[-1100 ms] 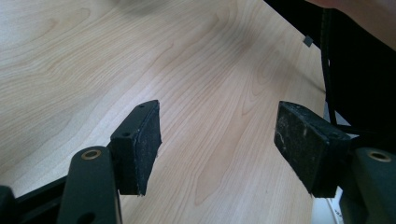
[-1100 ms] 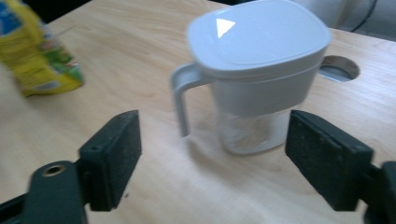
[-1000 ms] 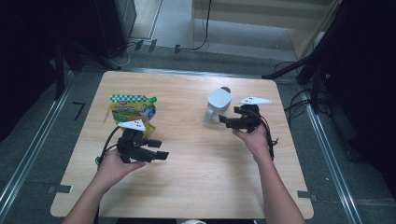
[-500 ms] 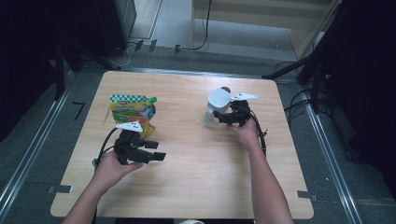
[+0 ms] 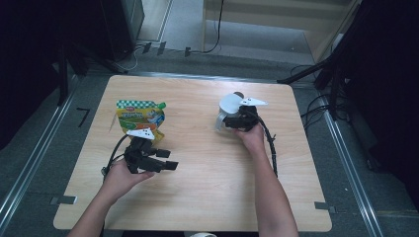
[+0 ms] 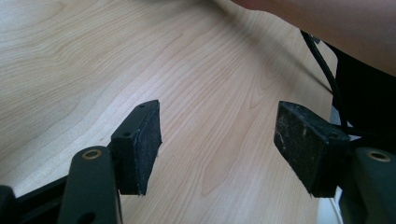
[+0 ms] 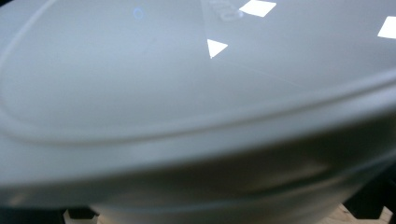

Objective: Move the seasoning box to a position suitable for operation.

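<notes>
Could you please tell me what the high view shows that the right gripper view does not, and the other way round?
High view: the light wooden table, a green-and-yellow printed snack pouch, the open left gripper over bare wood, and the right gripper up against a round white plastic lidded container. Its jaws have just been opening; whether the container sits between them I cannot tell. Right gripper view: a close look at the lid's raised rim and bright light reflections on it. Both: that same white container.

One snack pouch (image 5: 140, 116), one lidded white container (image 5: 228, 111) (both on the table), two hand-held grippers.
</notes>
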### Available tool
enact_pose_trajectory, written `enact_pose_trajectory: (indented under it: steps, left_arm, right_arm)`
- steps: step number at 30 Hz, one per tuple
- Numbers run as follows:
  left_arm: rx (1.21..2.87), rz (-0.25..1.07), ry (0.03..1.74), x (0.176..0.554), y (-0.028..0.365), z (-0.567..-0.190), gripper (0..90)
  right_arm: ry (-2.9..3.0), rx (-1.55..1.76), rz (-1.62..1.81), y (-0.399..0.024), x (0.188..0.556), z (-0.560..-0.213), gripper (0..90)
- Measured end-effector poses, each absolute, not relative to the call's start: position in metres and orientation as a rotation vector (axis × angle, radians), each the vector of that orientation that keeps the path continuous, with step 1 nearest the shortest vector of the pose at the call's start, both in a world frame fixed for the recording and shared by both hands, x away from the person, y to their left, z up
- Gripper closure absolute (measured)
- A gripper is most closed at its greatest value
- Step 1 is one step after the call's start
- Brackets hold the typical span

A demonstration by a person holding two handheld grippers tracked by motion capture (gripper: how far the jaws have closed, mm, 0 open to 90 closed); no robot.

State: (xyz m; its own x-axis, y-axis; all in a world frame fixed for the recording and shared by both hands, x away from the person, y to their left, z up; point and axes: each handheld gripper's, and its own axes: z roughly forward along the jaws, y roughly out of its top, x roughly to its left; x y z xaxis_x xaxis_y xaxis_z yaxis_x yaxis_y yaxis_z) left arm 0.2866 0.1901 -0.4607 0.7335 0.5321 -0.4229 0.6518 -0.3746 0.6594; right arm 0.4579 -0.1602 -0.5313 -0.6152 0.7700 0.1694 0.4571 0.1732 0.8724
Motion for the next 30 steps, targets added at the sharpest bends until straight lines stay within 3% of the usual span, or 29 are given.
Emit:
enact_pose_trajectory:
  steps: [30]
  left_arm:
    - [2.078,-0.194,0.879,0.289,0.183,-0.463,32.8]
  right_arm:
    - [2.0,1.217,1.474,-0.165,0.44,-0.528,13.0]
